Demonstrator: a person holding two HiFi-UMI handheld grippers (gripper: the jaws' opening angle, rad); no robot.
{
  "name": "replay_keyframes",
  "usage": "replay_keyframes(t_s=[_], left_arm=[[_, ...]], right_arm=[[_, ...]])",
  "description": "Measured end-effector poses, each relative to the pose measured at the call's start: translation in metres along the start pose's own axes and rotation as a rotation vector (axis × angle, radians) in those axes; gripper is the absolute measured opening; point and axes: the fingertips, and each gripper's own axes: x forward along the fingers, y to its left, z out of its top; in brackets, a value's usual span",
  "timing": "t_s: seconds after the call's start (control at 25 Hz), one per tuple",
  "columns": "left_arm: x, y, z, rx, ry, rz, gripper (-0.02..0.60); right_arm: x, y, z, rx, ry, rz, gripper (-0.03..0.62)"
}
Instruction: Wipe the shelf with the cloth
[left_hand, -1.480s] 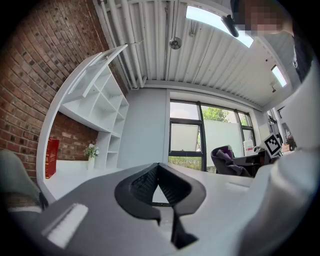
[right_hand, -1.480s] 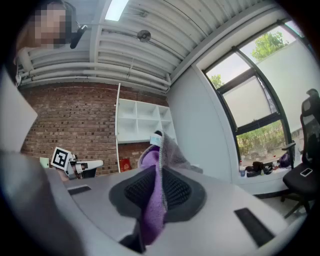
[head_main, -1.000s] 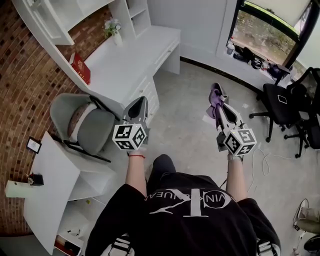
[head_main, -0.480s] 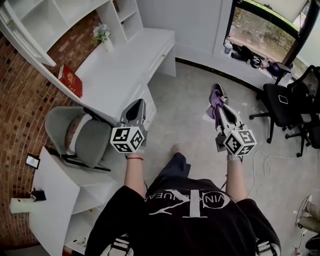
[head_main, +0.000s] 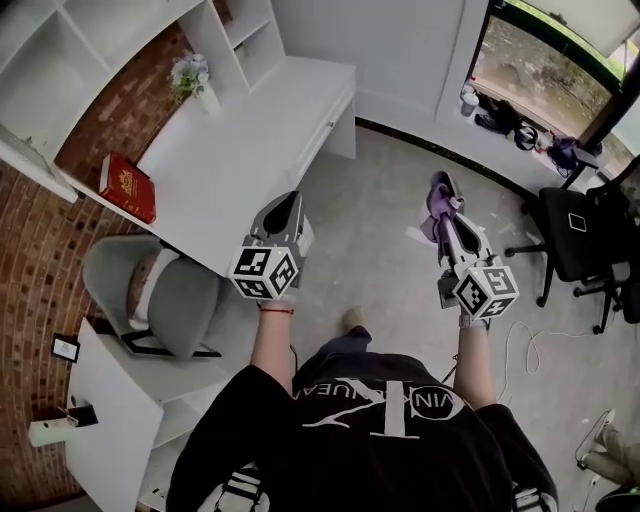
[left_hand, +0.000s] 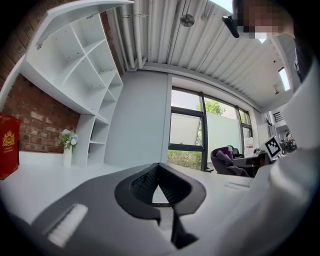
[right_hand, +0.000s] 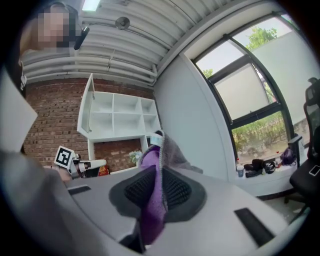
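the person stands on the grey floor (head_main: 380, 240) with both grippers held out in front, above the floor and apart from each other. the right gripper (head_main: 441, 186) is clamped on the purple cloth (head_main: 436, 214): in the right gripper view the cloth is pinched between the two ribbed pads, with a grey-edged fold standing up past the tips and the rest hanging down between the jaws. the left gripper (head_main: 285, 203) is closed with its tips touching and nothing between them (only a small see-through gap shows lower down, behind the tips).

the white shelf (head_main: 60, 45) hangs on the brick wall (head_main: 40, 230) above the white desk (head_main: 250, 120), to the left of both grippers and well apart from the cloth. its compartments look bare in the gripper views. on the desk a red book (head_main: 127, 187) stands near the wall and a small vase of flowers (head_main: 193, 80) sits farther along. a grey chair (head_main: 165, 290) is just beside the desk's near end, and a black office chair (head_main: 585, 235) stands at the right by the window.
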Motion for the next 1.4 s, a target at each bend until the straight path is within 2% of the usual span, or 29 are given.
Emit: replay_keyframes(t_s=[0.48,0.76,1.04,1.24,1.4], left_arm=[[0.107,0.071,0.005,-0.018,-0.031,0.019,0.011],[0.147,0.092,-0.004,-0.019,0.012,0.042,0.011],[0.194,0.125,0.007,-0.010,-0.023,0.144,0.010],[0.233,0.146,0.024,-0.017,-0.058,0.230,0.011],[0.260,0.157,0.023,-0.030,-0.057,0.283,0.011]], right_arm=[[0.125,-0.048,0.013,-0.018,-0.003,0.032,0.048],[0.176,-0.077,0.014,0.004,0.013,0.058,0.048],[0.251,-0.116,0.031,-0.006,0.002,0.147,0.049],[0.312,-0.140,0.050,-0.026,0.022,0.245,0.048],[0.351,-0.157,0.056,-0.027,0.037,0.309,0.048]])
